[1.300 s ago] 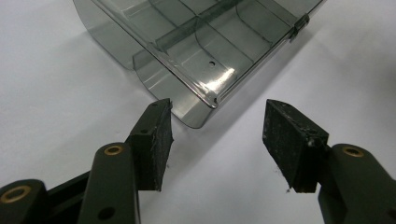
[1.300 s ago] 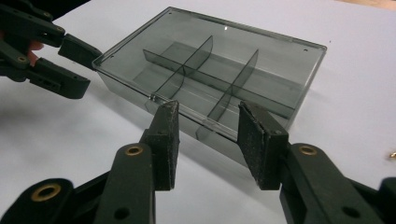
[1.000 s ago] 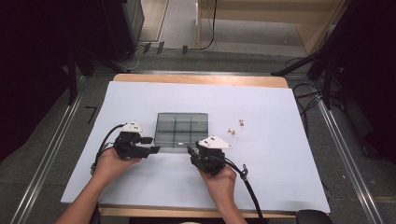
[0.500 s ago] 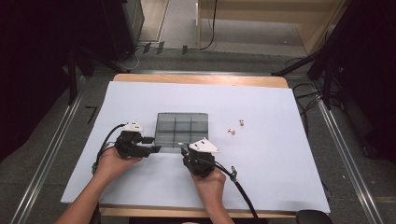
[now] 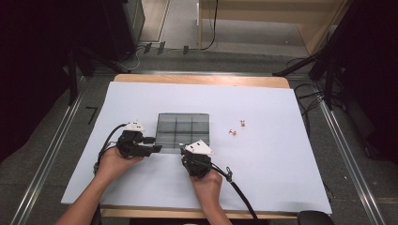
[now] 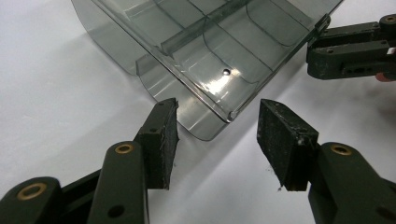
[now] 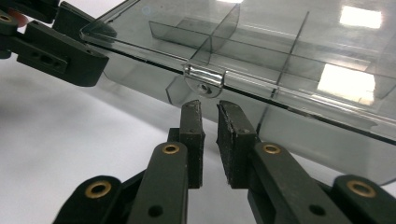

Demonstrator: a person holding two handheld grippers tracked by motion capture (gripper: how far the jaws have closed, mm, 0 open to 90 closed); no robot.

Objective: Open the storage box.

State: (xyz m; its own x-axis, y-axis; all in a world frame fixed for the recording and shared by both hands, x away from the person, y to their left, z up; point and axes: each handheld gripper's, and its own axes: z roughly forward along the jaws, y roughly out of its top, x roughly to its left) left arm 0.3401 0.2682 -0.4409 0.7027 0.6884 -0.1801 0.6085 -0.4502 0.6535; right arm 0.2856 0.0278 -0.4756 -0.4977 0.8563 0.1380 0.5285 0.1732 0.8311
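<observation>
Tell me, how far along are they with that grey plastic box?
Early, by the look of it. The compartment box sits closed, lid down. The right gripper, jaws nearly together, is just below its clear latch tab; the left gripper is open around a corner. Two small pieces lie loose on the table, perhaps still to go in.

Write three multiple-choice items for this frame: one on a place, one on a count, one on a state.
1. Where do the small tan pieces lie?
A. inside the box
B. on the white table cover, right of the box
C. between the tongs

2. How many small tan pieces are on the table?
A. two
B. five
C. none

3. How do the left tongs stand?
A. clamped on the latch
B. open, at a corner of the smoky compartment box
C. shut on a tan piece

Answers: 1 B, the high view shows them on the cover beside the box. 2 A, two specks show. 3 B, a wide gap shows in the left gripper view.
</observation>
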